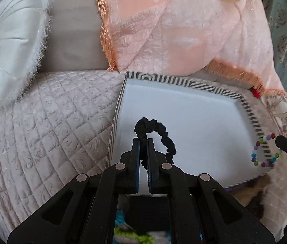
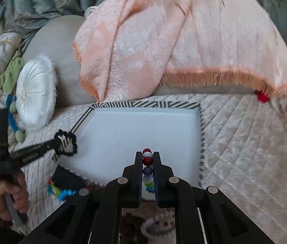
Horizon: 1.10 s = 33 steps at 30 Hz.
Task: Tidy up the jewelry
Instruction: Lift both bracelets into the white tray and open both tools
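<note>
The left claw [image 1: 143, 142] is clenched on a black scrunchie [image 1: 159, 131], whose loop arches up past the fingertips and hangs over the white floor of a tray [image 1: 184, 111] with a black-and-white striped rim. In the right wrist view that same scrunchie [image 2: 67, 142] sits at the tray's [image 2: 135, 104] near-left corner, over the striped rim, pinched at the tip of the left claw [image 2: 57, 142], with the person's hand [image 2: 7, 199] around the handle.

The right claw [image 2: 147, 157] is clenched on a bracelet of coloured beads [image 2: 147, 162], red, white and blue-grey ones stacked between its pads, above the tray's near edge. From the left wrist view the bracelet [image 1: 265, 150] hangs as a ring over the tray's right rim, pinched at the tip of the right claw [image 1: 279, 140].

The tray rests on a quilted pale bedspread [image 1: 52, 122]. Behind the tray lies a crumpled peach blanket [image 1: 174, 26] with an orange fringe. Left of the tray, a round white satin cushion [image 1: 11, 46] leans on the bedspread. Near the tray's near-left corner, bright blue and green beads [image 2: 62, 193] lie beside a dark object.
</note>
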### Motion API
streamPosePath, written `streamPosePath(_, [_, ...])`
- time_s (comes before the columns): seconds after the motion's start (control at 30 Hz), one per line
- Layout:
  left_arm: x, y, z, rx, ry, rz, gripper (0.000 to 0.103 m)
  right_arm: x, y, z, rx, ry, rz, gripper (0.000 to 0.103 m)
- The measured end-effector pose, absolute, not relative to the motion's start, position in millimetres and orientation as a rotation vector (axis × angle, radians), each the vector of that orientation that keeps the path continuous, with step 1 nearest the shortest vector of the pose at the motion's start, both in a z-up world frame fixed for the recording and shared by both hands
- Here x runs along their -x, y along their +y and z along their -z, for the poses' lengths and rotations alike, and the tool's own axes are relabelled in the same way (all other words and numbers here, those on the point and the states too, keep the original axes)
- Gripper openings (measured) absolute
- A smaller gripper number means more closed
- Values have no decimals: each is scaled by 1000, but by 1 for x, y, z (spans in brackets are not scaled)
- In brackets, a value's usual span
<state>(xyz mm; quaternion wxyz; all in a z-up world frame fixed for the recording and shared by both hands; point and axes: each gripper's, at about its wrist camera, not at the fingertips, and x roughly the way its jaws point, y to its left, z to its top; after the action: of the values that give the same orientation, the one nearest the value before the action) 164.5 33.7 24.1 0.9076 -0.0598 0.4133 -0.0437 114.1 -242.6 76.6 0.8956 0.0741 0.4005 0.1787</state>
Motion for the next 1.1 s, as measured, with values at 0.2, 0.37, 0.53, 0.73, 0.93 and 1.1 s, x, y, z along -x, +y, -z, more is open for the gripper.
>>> streamPosePath(0.2, [-170,34,-2,81,908,33,4,-137,-252,-43,-219,928,-317,8])
streamPosePath(0.37, [-173,37,6,99,958,23,20,-146,-274,-18,-280,1011,-242,9])
streamPosePath(0.53, [-167,17,10,3,958,76,50,-141,-285,-22,-318,994,-259,25])
streamPosePath(0.73, [-161,16,16,3,1016,56,52,-133,-291,-16,-423,1021,-337,30])
streamPosePath(0.93, [-149,16,11,67,1031,50,54,-134,-290,-15,-405,998,-368,30])
streamPosePath(1.1, [-139,32,-16,147,938,76,58,-128,-294,-28,-401,935,-354,31])
